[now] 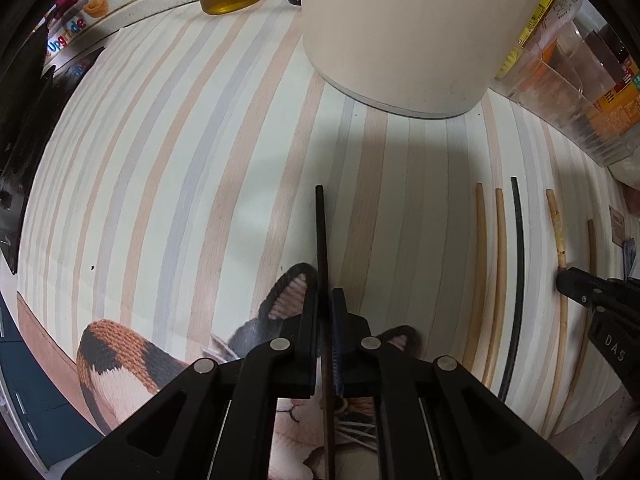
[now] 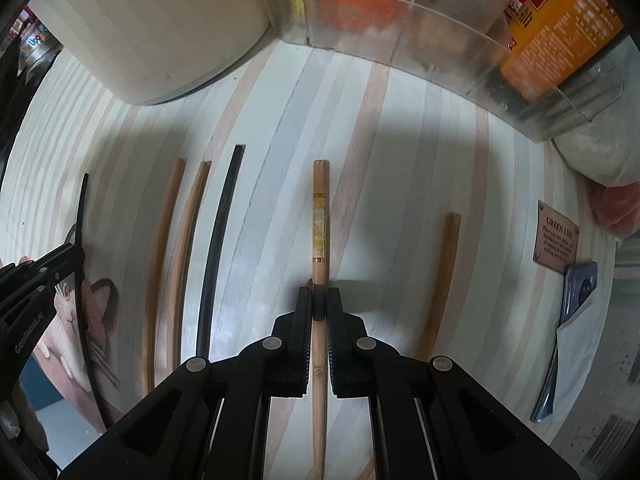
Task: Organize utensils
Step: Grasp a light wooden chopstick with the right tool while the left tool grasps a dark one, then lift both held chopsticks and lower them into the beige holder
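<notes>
While your left tool [image 1: 325,300] pinches the black chopstick [image 1: 321,232], your right tool [image 2: 319,298] clamps the bamboo chopstick [image 2: 320,216], seemingly sorting pairs by colour.

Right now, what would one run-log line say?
left hand-held gripper: shut on black chopstick | right hand-held gripper: shut on bamboo chopstick

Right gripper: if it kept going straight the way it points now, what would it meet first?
Probably the striped mat. The right gripper points down at it, shut on the bamboo chopstick; how far above cannot be told.
</notes>
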A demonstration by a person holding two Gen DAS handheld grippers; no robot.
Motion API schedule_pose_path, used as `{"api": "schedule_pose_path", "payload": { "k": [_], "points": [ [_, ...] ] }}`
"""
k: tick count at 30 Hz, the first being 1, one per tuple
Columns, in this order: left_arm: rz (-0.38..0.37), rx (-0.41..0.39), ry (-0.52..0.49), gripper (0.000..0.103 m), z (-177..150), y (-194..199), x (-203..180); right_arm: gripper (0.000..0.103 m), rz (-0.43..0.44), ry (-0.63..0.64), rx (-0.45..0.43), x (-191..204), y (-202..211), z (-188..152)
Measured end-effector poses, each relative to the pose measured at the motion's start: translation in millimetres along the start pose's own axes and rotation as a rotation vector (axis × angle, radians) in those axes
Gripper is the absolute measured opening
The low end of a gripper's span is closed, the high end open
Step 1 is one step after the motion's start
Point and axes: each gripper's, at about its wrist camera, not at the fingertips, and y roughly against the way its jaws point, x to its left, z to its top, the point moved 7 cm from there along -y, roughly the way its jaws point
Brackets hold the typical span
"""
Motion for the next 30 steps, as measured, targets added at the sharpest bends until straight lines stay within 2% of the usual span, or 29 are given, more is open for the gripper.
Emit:
{"api": "schedule_pose_path", "payload": {
  "k": [3,6,11,20,25,30],
  "points": [
    [-0.016,-0.004,-0.008,0.003,-0.9,6.4,-0.8,0.007,0.028,-0.022,-0.024,0.5,1.2,1.6],
    [-0.025,-0.017,-0.009,0.003,-1.4,18.2,-0.3,0.007,0.097,-0.081,-0.059,-5.5,6.7,-0.8],
    [-0.047,-0.065,0.006,0.003,-2.3,41.3,2.3,0.007,0.138,-0.111,-0.139,-7.0,29.1,-3.2],
    [-0.082,-0.196,0.035,0.003,-0.8,103.3,-3.0,0.006,0.172,-0.096,-0.268,-17.8,76.6,-13.8],
    [-0.076,-0.266,0.037,0.003,4.5,132.7,-5.5,0.006,0.189,-0.085,-0.361,-29.4,105.5,-12.0],
    [-0.060,-0.345,0.040,0.003,15.2,162.1,-6.7,0.006,0.207,-0.080,-0.450,-23.8,136.6,-3.0]
  ]
}}
